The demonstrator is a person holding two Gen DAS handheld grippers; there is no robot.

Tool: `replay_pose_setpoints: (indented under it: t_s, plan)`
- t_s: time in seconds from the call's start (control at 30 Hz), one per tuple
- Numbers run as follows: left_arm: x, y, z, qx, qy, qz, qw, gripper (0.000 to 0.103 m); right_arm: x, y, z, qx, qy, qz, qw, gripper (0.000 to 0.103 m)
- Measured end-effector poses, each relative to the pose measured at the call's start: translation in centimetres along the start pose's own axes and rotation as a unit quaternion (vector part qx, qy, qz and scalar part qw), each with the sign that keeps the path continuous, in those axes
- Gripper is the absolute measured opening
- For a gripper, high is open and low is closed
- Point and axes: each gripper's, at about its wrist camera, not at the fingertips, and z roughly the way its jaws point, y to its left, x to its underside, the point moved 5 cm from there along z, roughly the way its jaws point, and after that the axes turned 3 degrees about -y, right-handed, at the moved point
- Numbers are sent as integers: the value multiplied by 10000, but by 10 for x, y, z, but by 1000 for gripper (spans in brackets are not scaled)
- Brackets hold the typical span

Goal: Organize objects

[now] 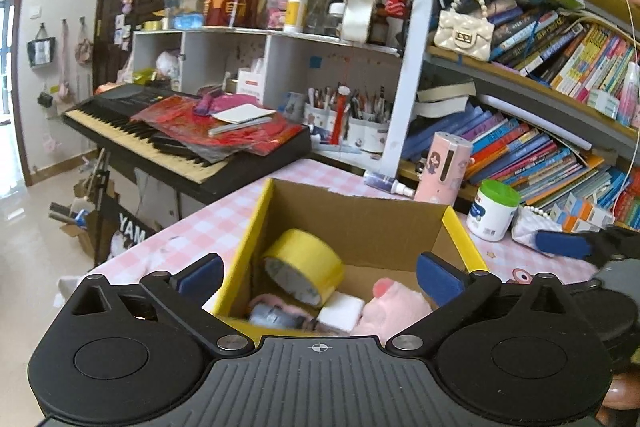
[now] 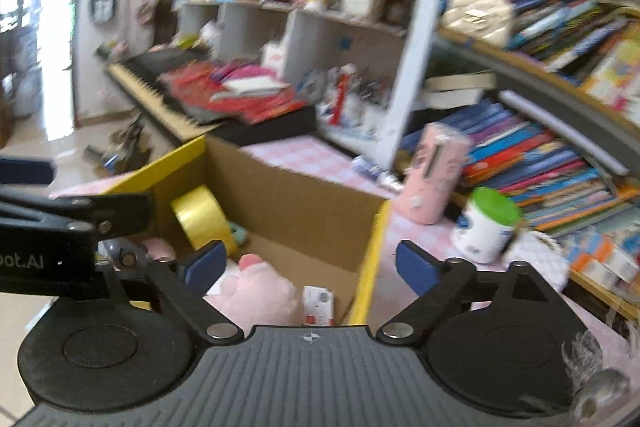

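Left claw (image 1: 318, 279): you held it spread wide and empty, over the box's near edge.
Right claw (image 2: 310, 267): also spread and empty, straddling the box's right wall.
Risk: that wall (image 2: 370, 263) could have caught your right finger and dragged the box (image 1: 360, 215); your two claws sat close enough to knock together.
Toy (image 1: 394, 307): just below your left claw, inside the box.
Tape (image 1: 306, 267): farther in, by the left wall.
Jar (image 1: 494, 211): out on the bench (image 1: 208, 223), right of the box.

One box (image 1: 360, 219), one tape roll (image 1: 308, 263), perhaps three pen cups (image 1: 348, 127).
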Motion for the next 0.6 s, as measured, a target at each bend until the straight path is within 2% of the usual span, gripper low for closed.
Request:
replay_pose_setpoints:
  t_s: [0.13, 0.27, 0.4, 0.6]
  plan:
    - [8, 5, -20, -17, -4, -51, 10000, 103, 9, 2, -29, 553, -31, 246, 9982, 103]
    - [21, 4, -42, 47, 10, 64, 10000, 103, 30, 7, -55, 829, 156, 581, 9947, 103]
    - [38, -1, -62, 265, 136, 149, 9994, 103, 57, 19, -76, 997, 515, 894, 9897, 103]
    - [66, -12, -83, 401, 430, 446, 9973, 103, 92, 40, -108, 1051, 899, 1256, 9824, 103]
